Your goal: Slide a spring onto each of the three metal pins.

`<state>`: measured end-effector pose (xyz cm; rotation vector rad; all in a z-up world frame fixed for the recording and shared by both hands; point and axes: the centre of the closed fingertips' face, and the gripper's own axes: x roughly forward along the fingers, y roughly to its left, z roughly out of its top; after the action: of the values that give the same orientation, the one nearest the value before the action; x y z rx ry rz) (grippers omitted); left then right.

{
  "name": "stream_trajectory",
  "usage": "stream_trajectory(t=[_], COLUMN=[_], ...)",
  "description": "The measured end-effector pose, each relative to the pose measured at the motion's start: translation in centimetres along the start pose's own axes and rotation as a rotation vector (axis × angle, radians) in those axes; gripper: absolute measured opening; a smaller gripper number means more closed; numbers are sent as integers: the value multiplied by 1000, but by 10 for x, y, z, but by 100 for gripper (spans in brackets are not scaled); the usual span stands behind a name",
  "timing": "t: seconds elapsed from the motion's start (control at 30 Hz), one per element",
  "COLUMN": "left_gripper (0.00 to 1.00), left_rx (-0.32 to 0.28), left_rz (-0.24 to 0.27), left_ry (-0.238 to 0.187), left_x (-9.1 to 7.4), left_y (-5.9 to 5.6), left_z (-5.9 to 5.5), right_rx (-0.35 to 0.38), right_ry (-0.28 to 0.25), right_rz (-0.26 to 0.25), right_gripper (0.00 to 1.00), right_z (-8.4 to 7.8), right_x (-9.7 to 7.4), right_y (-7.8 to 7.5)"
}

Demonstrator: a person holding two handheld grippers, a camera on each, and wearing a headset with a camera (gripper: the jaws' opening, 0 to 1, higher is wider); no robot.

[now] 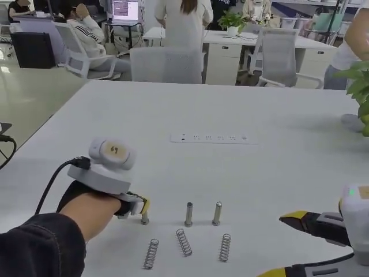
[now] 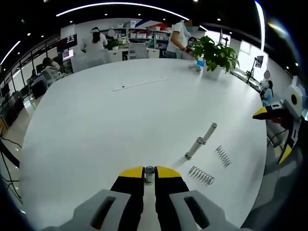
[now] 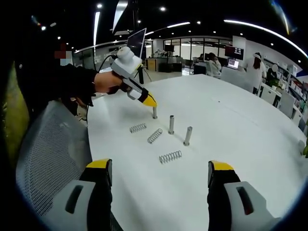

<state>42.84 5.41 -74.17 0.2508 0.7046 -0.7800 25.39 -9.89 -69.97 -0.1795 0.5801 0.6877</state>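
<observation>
Left gripper (image 1: 144, 210) clamped on leftmost pin (image 1: 145, 219), upright on white bench (image 1: 230, 173). Other two pins (image 1: 188, 214) stand free beside it. Three springs (image 1: 184, 242) lie near them. Right gripper (image 3: 159, 167) wide open, well apart.

The left hand-held gripper (image 1: 144, 211) is grey with black, yellow-tipped jaws. A black cable (image 1: 51, 183) leaves its rear, and a dark sleeve (image 1: 34, 248) sits behind it. The right hand-held gripper (image 3: 160, 168) has matching colours.

A white bench (image 1: 259, 173) has a socket strip (image 1: 213, 138) set in its far middle. A potted plant (image 1: 360, 86) stands right, a grey chair (image 1: 165, 64) beyond.
</observation>
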Motion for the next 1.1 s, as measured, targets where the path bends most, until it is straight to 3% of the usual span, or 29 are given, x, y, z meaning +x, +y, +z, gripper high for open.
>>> stream_trajectory(t=[0.43,1.1], left_gripper=[0,13], left_rx=[21,6], left_rz=[-1,-3], left_ry=[-23,-53], left_x=[0,-2], left_y=[-1,0], left_z=[3,5], right_rx=[0,-4], right_ry=[1,2], right_rz=[0,-1], right_gripper=[81,81], right_z=[0,0], right_x=[1,1], right_y=[-1,1])
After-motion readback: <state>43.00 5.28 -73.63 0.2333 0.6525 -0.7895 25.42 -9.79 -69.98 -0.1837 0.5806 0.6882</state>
